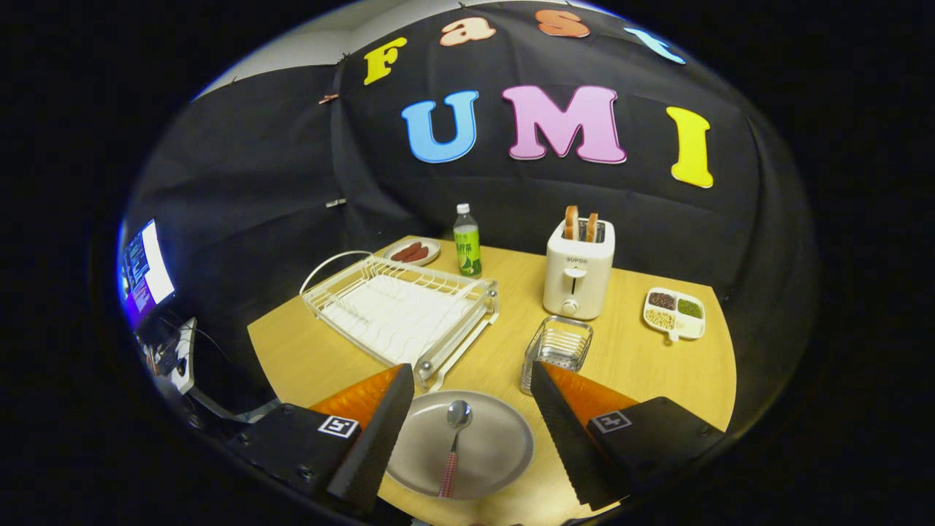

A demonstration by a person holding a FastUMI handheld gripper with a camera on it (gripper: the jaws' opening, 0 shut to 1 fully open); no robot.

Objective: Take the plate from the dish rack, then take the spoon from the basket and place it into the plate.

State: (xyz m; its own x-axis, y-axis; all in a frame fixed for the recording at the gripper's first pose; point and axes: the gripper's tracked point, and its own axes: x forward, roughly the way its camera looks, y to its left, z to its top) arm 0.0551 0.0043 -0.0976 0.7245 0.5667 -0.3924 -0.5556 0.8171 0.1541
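Note:
A grey plate point(489, 446) lies flat on the wooden table point(657, 365), between my two fingers. On it rests a spoon point(454, 438) with a metal bowl and a reddish patterned handle, bowl pointing away from me. My gripper point(471, 376) hangs open above the plate, with nothing held between its fingers. Just ahead of the left finger stands the white wire dish rack point(398, 310), with no dishes in it. A small clear wire basket point(556, 349) sits just ahead of the right finger, nothing visible inside.
A white toaster point(577, 272) with two bread slices stands beyond the basket. A green-labelled bottle point(467, 241) and a small plate of sausages point(413, 252) are behind the rack. A divided dish of beans point(674, 313) sits at the right. A lit screen point(146, 274) is off the table's left side.

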